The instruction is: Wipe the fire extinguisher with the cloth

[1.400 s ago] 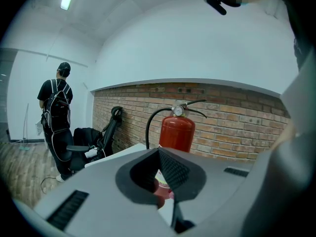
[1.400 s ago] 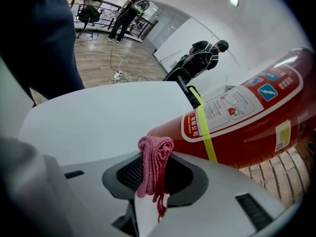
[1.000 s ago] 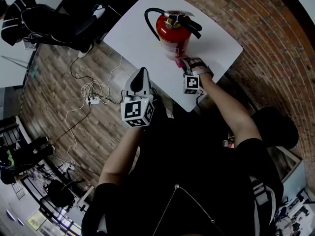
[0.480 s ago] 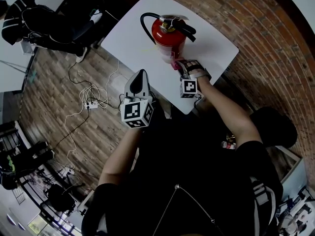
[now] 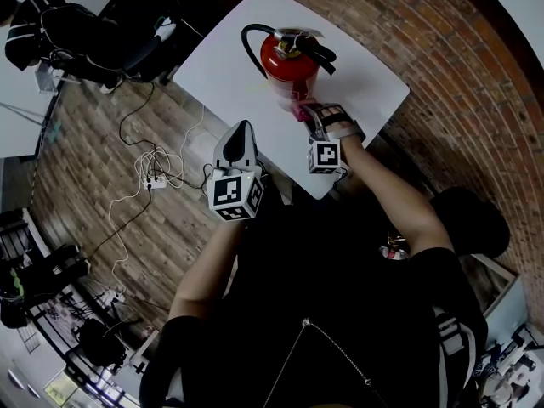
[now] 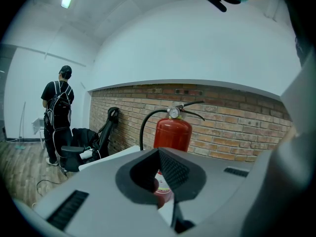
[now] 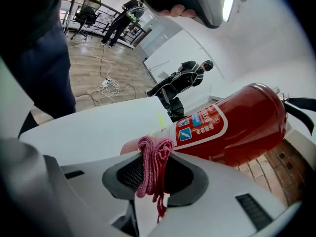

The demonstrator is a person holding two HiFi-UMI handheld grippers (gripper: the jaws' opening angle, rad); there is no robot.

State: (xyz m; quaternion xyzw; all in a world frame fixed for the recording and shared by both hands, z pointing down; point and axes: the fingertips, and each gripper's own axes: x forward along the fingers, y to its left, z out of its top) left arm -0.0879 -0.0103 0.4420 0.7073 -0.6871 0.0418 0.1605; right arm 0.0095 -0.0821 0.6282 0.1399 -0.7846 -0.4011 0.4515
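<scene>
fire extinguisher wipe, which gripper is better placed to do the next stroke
Right. The right gripper is shut on the pink cloth, which sits right by the fire extinguisher, near its lower body. The left gripper is shut on nothing and is farther back from the extinguisher.

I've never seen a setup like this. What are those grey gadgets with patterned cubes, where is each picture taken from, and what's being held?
No robot: a person holds a two-jaw gripper in each hand. One camera on the person's head looks down; one rides on each gripper. A red fire extinguisher stands on a white table. The right gripper pinches a pink cloth at the extinguisher's lower body. The left gripper is shut, empty, held apart from the extinguisher.
</scene>
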